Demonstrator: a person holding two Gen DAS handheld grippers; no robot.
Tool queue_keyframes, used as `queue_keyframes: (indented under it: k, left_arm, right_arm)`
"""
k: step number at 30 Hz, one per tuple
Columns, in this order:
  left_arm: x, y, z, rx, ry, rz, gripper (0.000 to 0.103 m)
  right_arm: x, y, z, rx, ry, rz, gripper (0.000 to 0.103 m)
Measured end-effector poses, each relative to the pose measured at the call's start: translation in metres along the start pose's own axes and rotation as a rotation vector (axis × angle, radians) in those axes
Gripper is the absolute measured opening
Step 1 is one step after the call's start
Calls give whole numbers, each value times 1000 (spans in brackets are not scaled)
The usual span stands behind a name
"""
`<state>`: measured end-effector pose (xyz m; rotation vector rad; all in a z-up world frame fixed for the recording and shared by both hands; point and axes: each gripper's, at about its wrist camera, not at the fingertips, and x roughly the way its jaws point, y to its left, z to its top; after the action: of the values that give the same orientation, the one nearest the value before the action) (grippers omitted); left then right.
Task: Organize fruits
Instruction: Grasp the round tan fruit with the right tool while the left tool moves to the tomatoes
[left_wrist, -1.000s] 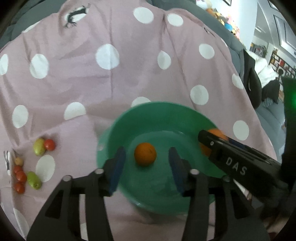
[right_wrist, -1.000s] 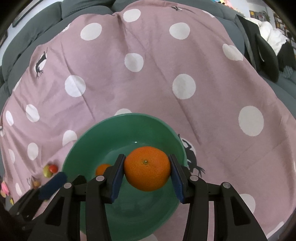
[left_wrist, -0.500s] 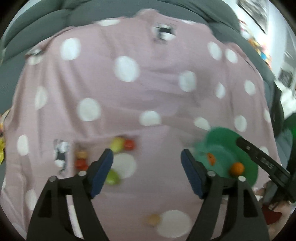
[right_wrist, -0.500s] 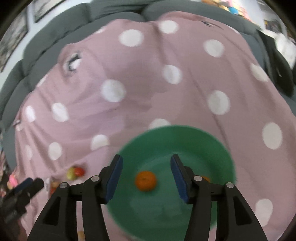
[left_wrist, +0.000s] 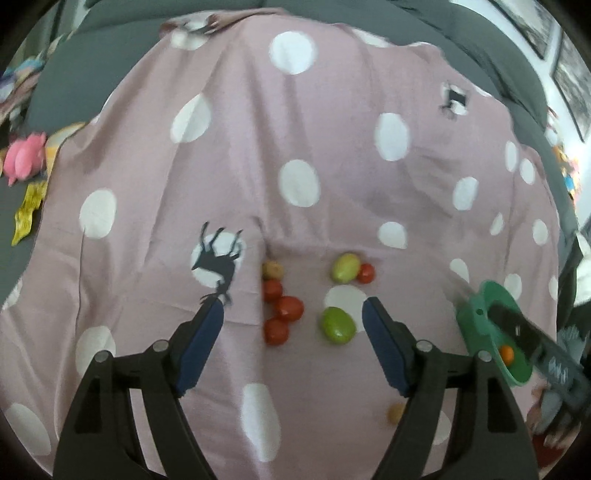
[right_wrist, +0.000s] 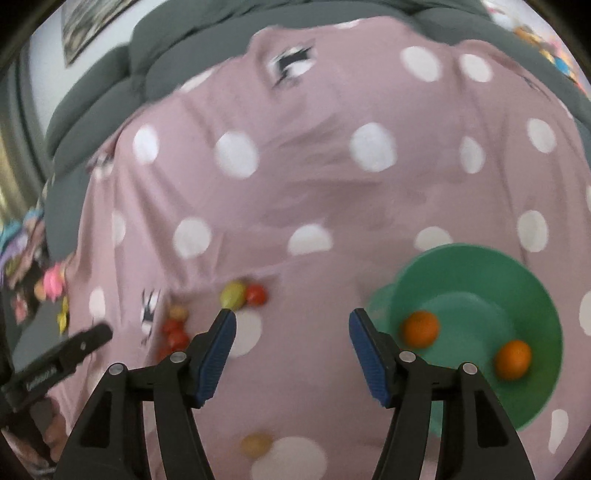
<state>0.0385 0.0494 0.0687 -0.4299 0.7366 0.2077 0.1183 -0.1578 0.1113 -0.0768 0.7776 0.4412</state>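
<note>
- Left wrist view first: I see the pink polka-dot cloth spread over a grey sofa, filling nearly everything ahead of my tongs.
- On the right wrist view, the green bowl sits on the cloth just right of my right tongs; two oranges lie in it, well apart, one near the middle and one toward the right wall.
- My left tongs are spread with nothing between the pads, the jaws easing slightly inward. Between and just ahead of them lie the loose fruits.
- A green oval fruit lies close to the right pad, long axis running roughly left to right; a second yellow-green one sits farther out, tilted, touching a small red tomato.
- A cluster of red tomatoes runs in a line away from me, with a small brownish fruit at its far end.
- My right tongs are released and widening, empty; another small brownish fruit lies on the cloth below them.
</note>
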Motion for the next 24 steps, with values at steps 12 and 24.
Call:
queue_keyframes:
  k: [12, 24]
  left_arm:
    - [23, 25, -6, -56, 70, 27, 54]
    - [33, 27, 2, -89, 107, -12, 50]
  right_arm:
    - [32, 23, -50, -31, 215, 111, 58]
    - [55, 17, -93, -76, 325, 26, 43]
